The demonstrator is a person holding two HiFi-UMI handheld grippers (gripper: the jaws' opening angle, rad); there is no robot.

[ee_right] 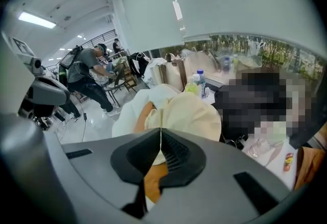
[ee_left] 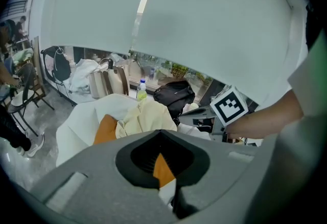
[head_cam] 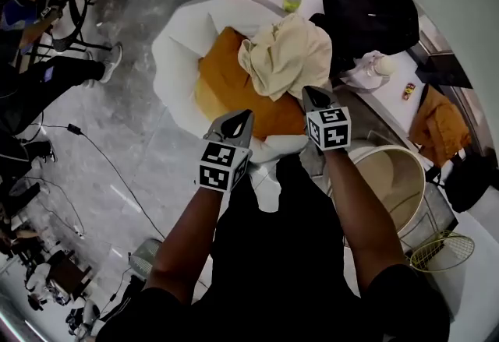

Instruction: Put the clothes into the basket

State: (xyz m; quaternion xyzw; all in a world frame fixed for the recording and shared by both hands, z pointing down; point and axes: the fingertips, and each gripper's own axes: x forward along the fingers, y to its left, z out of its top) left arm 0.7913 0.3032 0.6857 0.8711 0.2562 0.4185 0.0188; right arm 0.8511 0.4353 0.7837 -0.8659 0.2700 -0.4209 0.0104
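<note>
1. The white armchair (head_cam: 175,44) is standing at the left and is carrying all the laundry that is showing.
2. An orange fabric (head_cam: 234,87) is lying spread over its seat. Whether it is a garment or a cushion cover, I cannot tell.
3. The left gripper (head_cam: 238,124) is pointing down at the near edge of that orange fabric. Its jaws are meeting at the tips, with nothing pinched between them.
4. The cream garment (head_cam: 284,56) is lying crumpled on top of the orange fabric, toward the chair's right side, and no gripper is holding it.
5. The right gripper (head_cam: 314,96) is hanging at the near edge of the cream garment. Its jaws are pressing flat together and carrying nothing. Whether its tip is touching the cloth, I cannot tell.
6. The basket (head_cam: 390,177) is standing on the floor at the right, just beside the person's right forearm. The part of its inside that is showing is looking bare.
7. Judging from this, the task is only beginning: no clothes are sitting in the basket, and every grasp, carry and drop is remaining to be done. Both grippers are needing to open before either can take cloth.
</note>
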